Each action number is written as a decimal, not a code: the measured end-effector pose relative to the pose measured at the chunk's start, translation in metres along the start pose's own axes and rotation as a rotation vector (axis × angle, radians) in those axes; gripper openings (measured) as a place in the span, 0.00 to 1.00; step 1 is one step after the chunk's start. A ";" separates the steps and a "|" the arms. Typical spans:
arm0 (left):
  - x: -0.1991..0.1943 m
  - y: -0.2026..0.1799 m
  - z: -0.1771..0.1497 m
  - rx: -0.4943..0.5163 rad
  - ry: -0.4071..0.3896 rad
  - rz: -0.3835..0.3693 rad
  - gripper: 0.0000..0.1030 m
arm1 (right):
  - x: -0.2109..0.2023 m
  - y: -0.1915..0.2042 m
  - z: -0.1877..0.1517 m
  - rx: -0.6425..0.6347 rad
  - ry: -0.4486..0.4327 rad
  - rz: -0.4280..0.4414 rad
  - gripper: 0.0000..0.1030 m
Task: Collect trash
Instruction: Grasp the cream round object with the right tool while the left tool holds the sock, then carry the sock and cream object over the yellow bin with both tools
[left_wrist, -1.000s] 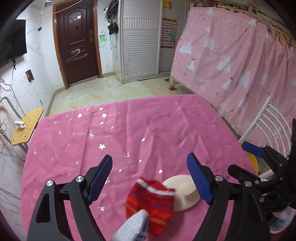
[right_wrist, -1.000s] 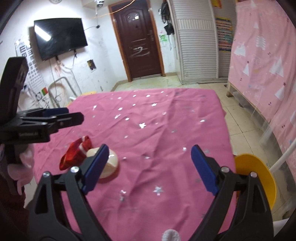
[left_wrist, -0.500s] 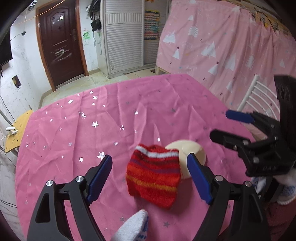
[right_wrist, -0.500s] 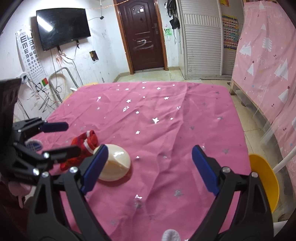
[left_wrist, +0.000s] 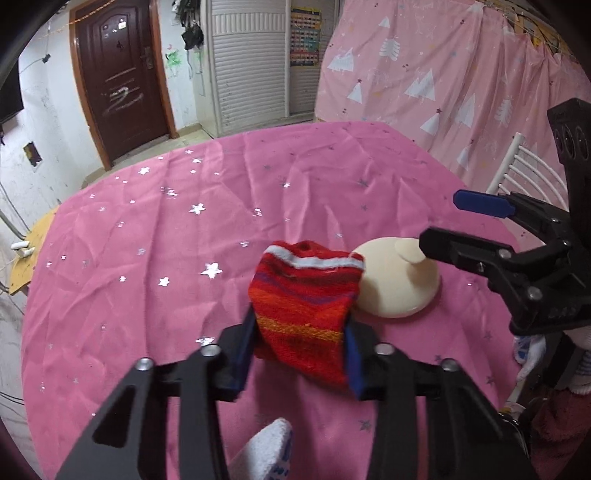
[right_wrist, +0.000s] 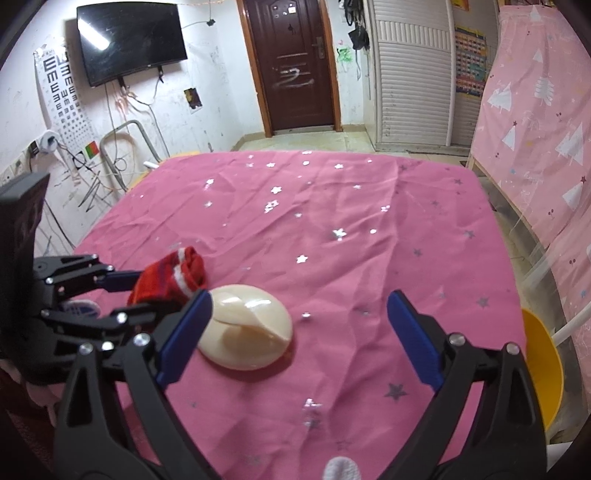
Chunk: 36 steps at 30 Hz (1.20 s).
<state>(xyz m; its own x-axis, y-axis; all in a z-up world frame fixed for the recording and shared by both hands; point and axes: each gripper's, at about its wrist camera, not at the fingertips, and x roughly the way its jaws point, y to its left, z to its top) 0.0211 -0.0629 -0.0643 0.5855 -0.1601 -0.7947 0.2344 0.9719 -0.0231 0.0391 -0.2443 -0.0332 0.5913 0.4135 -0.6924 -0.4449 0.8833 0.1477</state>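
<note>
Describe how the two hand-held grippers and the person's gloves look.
Both are alike: the left hand-held gripper and right hand-held gripper have matte black angular frames with triangular cut-outs, silver screw heads and flat blue pads on their fingers. Pale knit gloves with blue print peek in at the lower edge. No cables show.

Left tongs (left_wrist: 300, 341) closing on red striped sock (left_wrist: 304, 295), pads against its sides; cream lid (left_wrist: 399, 280) touching sock's right; right tongs (left_wrist: 454, 225) open above lid; pink tablecloth (left_wrist: 166, 258).
</note>
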 end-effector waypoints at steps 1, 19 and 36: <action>0.000 0.002 0.001 -0.008 -0.004 0.001 0.26 | 0.001 0.003 0.000 -0.005 0.005 0.009 0.89; -0.010 0.053 -0.004 -0.130 -0.051 0.056 0.25 | 0.041 0.055 -0.008 -0.145 0.143 -0.017 0.91; -0.006 0.066 -0.002 -0.175 -0.050 0.074 0.25 | 0.033 0.036 -0.003 -0.053 0.084 -0.034 0.71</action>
<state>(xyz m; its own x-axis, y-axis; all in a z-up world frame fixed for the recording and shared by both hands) 0.0314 0.0022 -0.0620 0.6349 -0.0911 -0.7672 0.0537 0.9958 -0.0739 0.0408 -0.1988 -0.0529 0.5488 0.3619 -0.7536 -0.4620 0.8826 0.0874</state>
